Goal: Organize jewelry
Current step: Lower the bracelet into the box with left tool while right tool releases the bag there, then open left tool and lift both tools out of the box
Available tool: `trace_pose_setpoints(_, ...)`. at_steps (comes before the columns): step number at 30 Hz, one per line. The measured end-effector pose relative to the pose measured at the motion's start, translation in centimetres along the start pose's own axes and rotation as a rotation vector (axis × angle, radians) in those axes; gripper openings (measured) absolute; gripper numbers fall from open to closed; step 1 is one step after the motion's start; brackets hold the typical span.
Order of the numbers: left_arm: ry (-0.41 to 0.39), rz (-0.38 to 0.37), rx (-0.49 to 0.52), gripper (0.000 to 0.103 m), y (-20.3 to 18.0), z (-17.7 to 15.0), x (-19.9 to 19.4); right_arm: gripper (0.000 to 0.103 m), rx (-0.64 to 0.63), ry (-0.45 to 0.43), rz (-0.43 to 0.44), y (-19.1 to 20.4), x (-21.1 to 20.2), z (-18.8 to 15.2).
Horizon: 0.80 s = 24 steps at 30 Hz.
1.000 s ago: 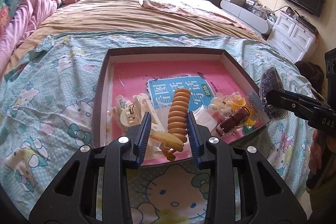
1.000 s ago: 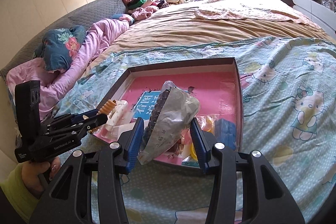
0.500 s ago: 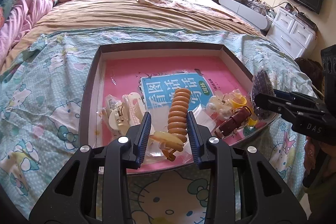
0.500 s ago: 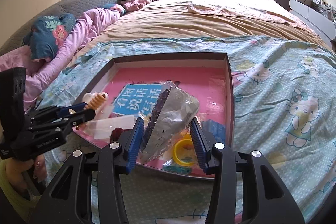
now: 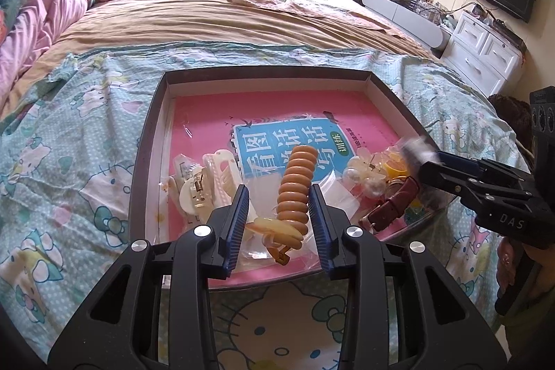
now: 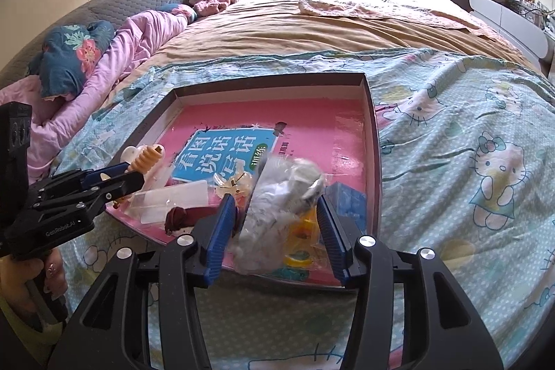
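A shallow dark-rimmed box [image 5: 149,141] with a pink book inside lies on the bed. My left gripper [image 5: 279,196] is shut on an orange ribbed hair clip [image 5: 296,189] held over the box's near edge; the clip also shows in the right wrist view [image 6: 147,158]. My right gripper [image 6: 274,210] has its jaws spread wider, and a blurred clear plastic bag [image 6: 281,207] of dark beads sits loose between them, above the box's near right corner. White claw clips [image 5: 211,182], a brown strap [image 5: 392,207] and yellow rings [image 6: 298,245] lie in the box.
The box [image 6: 373,141] sits on a Hello Kitty sheet [image 5: 69,169]. Beyond it lie a tan blanket [image 5: 225,19] and pink bedding [image 6: 138,37] at the left. A white dresser [image 5: 482,51] and TV stand at the right wall.
Both grippers moved forward over the box. My right gripper's jaws have widened and the bead bag now looks blurred and lower between them. The left still holds the orange clip.
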<state>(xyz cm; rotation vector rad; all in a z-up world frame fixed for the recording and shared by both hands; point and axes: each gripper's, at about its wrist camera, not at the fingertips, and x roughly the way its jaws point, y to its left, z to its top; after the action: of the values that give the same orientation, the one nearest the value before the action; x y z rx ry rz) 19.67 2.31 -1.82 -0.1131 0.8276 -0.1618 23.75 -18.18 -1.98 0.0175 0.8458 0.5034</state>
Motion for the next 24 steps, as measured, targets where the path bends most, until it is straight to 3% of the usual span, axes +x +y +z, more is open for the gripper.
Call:
trace_pose_setpoints(8, 0.011, -0.003, 0.001, 0.031, -0.1, 0.0, 0.4, 0.072, -0.016, -0.039, -0.004, 0.7, -1.7, -0.2)
trace_pose_setpoints(14, 0.008, 0.000, -0.003, 0.036, -0.2, 0.1, 0.0, 0.080, -0.009, -0.064, -0.011, 0.6, -3.1, -0.4)
trace_pose_setpoints(24, -0.048, 0.004, -0.011, 0.060, -0.5, 0.8, -3.0, 0.089, -0.026, -0.119, -0.020, 0.8, -6.7, -0.8)
